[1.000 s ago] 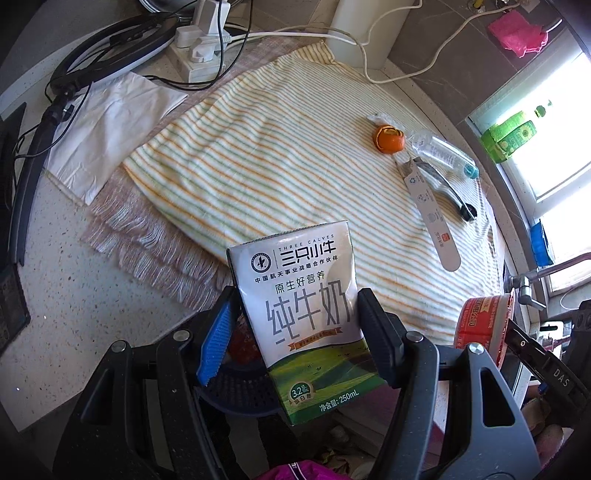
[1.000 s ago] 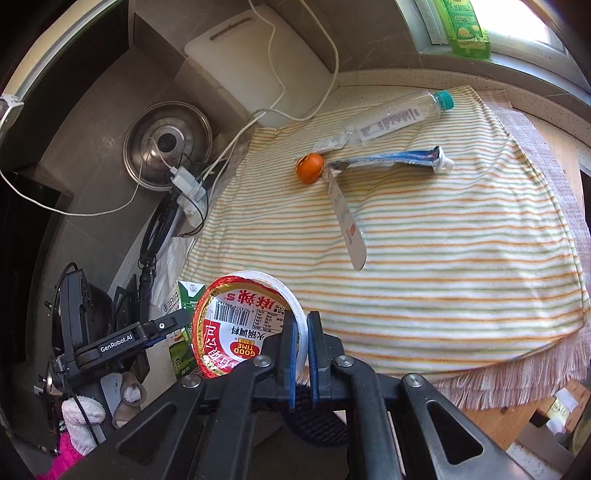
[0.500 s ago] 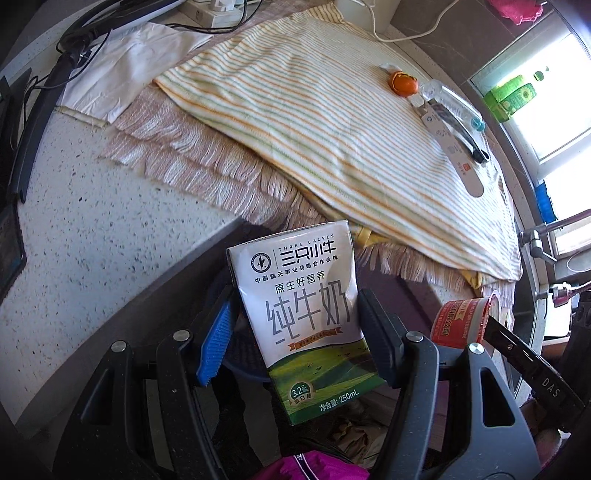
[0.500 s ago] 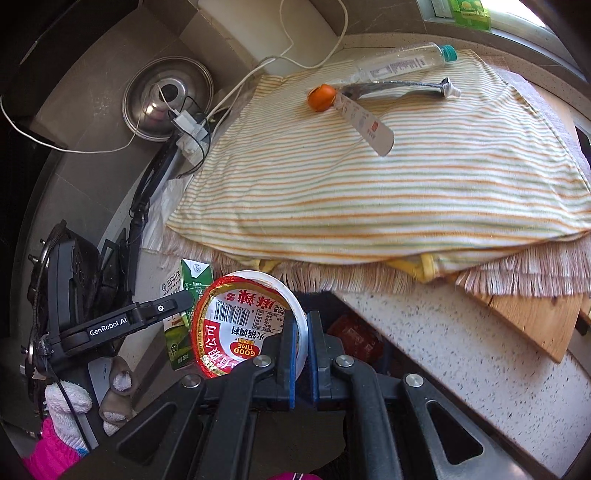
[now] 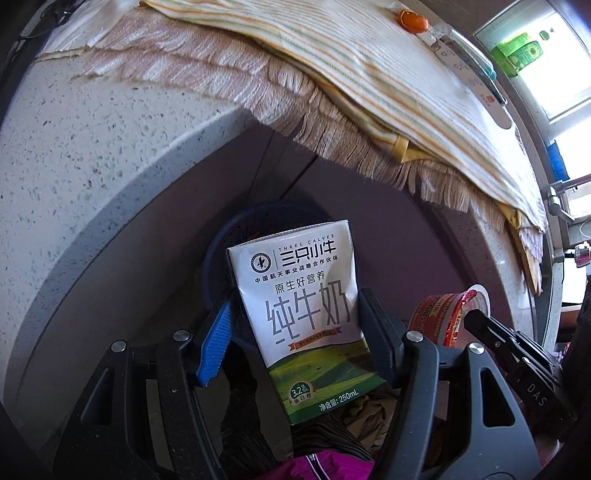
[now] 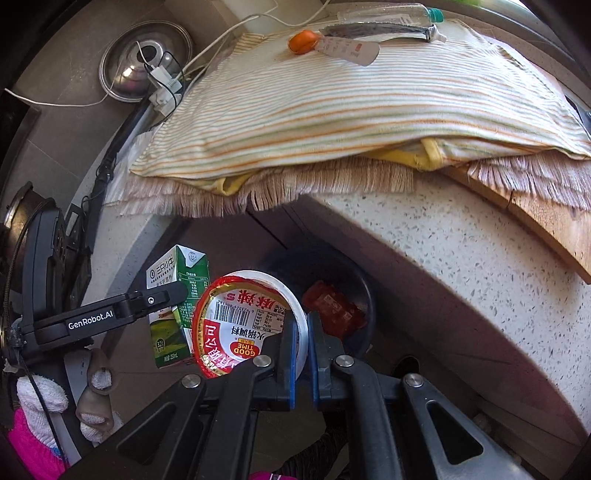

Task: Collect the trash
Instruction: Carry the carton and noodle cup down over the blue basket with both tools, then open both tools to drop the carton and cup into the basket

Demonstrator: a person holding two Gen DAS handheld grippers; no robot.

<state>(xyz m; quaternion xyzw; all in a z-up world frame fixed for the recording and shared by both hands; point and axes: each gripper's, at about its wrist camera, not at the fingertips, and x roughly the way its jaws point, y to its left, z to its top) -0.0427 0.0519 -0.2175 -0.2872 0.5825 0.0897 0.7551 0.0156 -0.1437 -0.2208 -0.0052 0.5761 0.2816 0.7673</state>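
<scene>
A white and green milk carton point(image 5: 303, 306) stands upright between the pads of my left gripper point(image 5: 295, 332), which is shut on its sides. My right gripper point(image 6: 301, 325) is shut on the white rim of a red-lidded instant noodle cup point(image 6: 240, 321). Both hang below the counter's edge, over a dark blue trash basket point(image 6: 365, 295) that holds a red wrapper point(image 6: 332, 310). In the right wrist view the carton point(image 6: 177, 280) sits just left of the cup. The left wrist view shows the cup point(image 5: 443, 317) at the right and the basket's rim point(image 5: 236, 229) behind the carton.
A speckled stone counter point(image 6: 461, 258) overhangs the basket, with a striped cloth point(image 6: 332, 103) and a wooden board point(image 6: 546, 221) on it. On the cloth lie an orange peel point(image 6: 303, 40), a plastic bottle point(image 6: 388, 11), a squeezed tube point(image 6: 388, 29) and a paper strip point(image 6: 347, 46).
Both grippers have come down from above the striped cloth to below the counter's edge, over the basket. Each still grips its item as before.
</scene>
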